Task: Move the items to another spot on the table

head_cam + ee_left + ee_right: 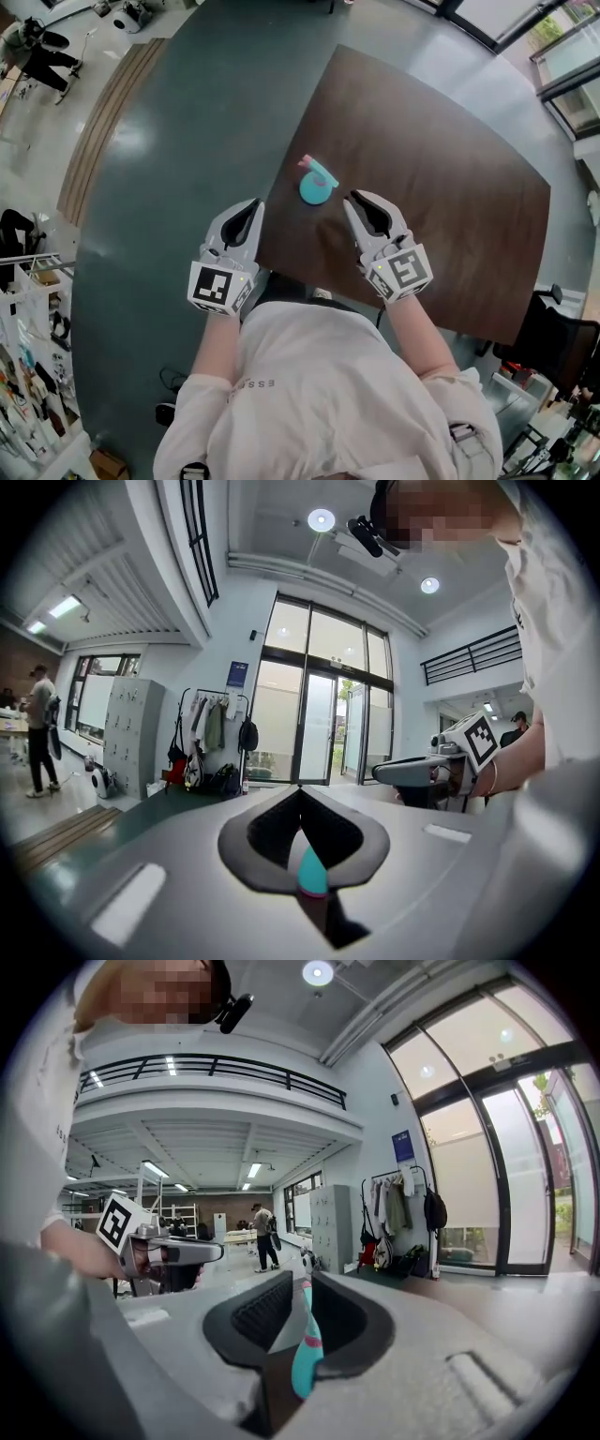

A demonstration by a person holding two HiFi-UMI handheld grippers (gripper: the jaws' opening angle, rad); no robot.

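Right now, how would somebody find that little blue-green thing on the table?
Look at the big dark brown table. Near the edge closest to the person lies a small round teal thing with a pink bit on one side. It is the only bright-coloured thing on the dark wood.

Shirt (pixel 309 375): small grey letters "ESSE" on its back, the further letters are not legible.
Marker cubes (pixel 223 285): black-and-white square codes without letters, on the left gripper (pixel 256 202) and the right gripper (pixel 351 198).
Blue sign (pixel 236 674): beside the glass doors (pixel 317 726), too small to read.
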